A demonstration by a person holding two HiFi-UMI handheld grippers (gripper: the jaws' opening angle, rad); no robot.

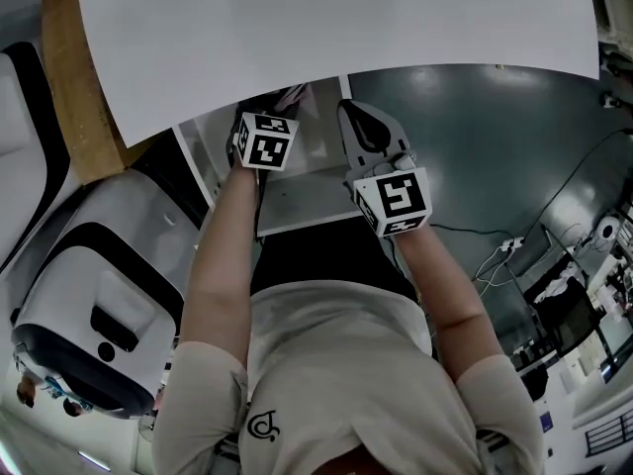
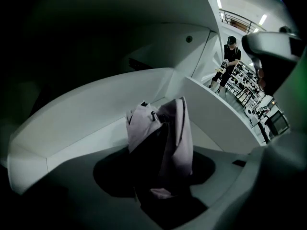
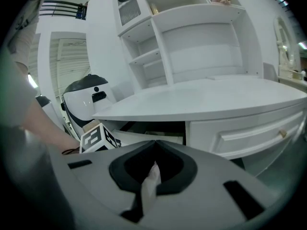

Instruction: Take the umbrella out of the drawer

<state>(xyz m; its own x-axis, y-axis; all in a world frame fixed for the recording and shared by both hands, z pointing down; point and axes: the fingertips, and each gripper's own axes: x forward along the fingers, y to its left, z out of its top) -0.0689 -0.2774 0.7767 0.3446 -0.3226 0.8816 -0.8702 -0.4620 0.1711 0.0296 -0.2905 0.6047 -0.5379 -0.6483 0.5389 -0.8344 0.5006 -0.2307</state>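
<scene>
A folded lilac umbrella [image 2: 165,128] lies in the open white drawer [image 2: 91,116] under the desk. My left gripper [image 2: 160,188] reaches down into the drawer, and the umbrella's fabric fills the gap between its jaws, which close on it. In the head view the left gripper [image 1: 269,107] is inside the drawer [image 1: 302,206], with a bit of the umbrella [image 1: 293,95] showing past its marker cube. My right gripper [image 1: 368,127] hangs shut over the drawer's right side, apart from the umbrella. In its own view the right gripper [image 3: 153,150] has its tips together and faces the drawer opening [image 3: 144,137].
The white desk top [image 1: 346,28] overhangs the drawer. A white and black machine [image 1: 99,305] stands at the left. A closed drawer with a knob [image 3: 249,135] is to the right, shelves [image 3: 192,32] above. Cables [image 1: 495,255] lie on the dark floor. A person [image 2: 228,61] stands far off.
</scene>
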